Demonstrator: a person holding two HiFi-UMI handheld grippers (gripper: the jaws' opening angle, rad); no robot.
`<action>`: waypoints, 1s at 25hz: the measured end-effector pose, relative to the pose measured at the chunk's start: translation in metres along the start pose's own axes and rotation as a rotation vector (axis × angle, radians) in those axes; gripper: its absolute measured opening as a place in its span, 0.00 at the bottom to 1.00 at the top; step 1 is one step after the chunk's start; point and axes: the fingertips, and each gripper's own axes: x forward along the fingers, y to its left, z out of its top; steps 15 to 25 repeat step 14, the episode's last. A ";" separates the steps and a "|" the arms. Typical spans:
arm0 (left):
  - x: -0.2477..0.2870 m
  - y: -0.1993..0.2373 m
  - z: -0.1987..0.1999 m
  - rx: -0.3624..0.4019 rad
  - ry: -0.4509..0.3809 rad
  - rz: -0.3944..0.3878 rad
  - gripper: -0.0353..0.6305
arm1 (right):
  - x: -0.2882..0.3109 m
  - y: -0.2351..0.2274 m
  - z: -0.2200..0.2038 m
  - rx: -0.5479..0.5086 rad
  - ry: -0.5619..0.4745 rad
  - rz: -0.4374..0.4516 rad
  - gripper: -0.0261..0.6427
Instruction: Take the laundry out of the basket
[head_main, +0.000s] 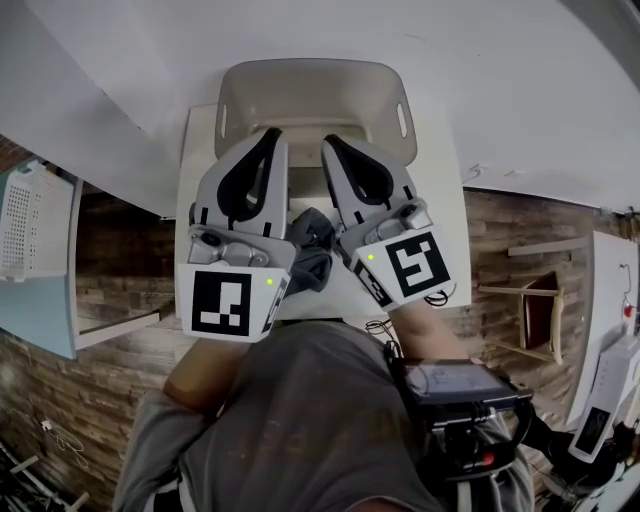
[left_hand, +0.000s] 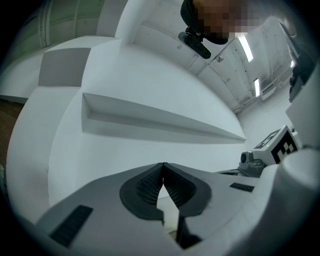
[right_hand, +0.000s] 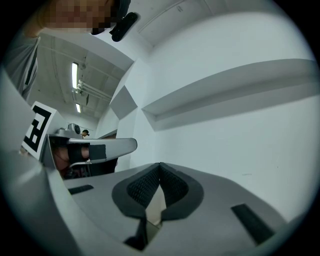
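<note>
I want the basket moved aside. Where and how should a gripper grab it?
By the slotted handle in the basket's right end wall, coming from the right: one jaw through the slot, one over the rim. The cut-out leaves a thin bar to pinch. The right gripper, now shut, must open first.

The head view looks steeply down from above the person, close onto the left gripper (head_main: 271, 134), the right gripper (head_main: 329, 141) and the basket (head_main: 312, 68). Each gripper view sits just behind its own jaws, facing roughly level at a white wall (left_hand: 150, 80); both share its ledge (left_hand: 160, 117), and each catches the other gripper at its edge
</note>
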 end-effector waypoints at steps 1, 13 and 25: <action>0.001 -0.001 0.001 0.003 -0.003 -0.002 0.07 | 0.000 -0.001 0.001 0.000 0.000 -0.001 0.05; 0.001 -0.004 0.000 -0.004 -0.002 -0.006 0.07 | -0.004 0.000 0.003 -0.010 -0.008 0.000 0.05; 0.001 -0.005 0.002 0.002 -0.006 -0.007 0.07 | -0.005 0.001 0.004 -0.010 -0.009 0.001 0.05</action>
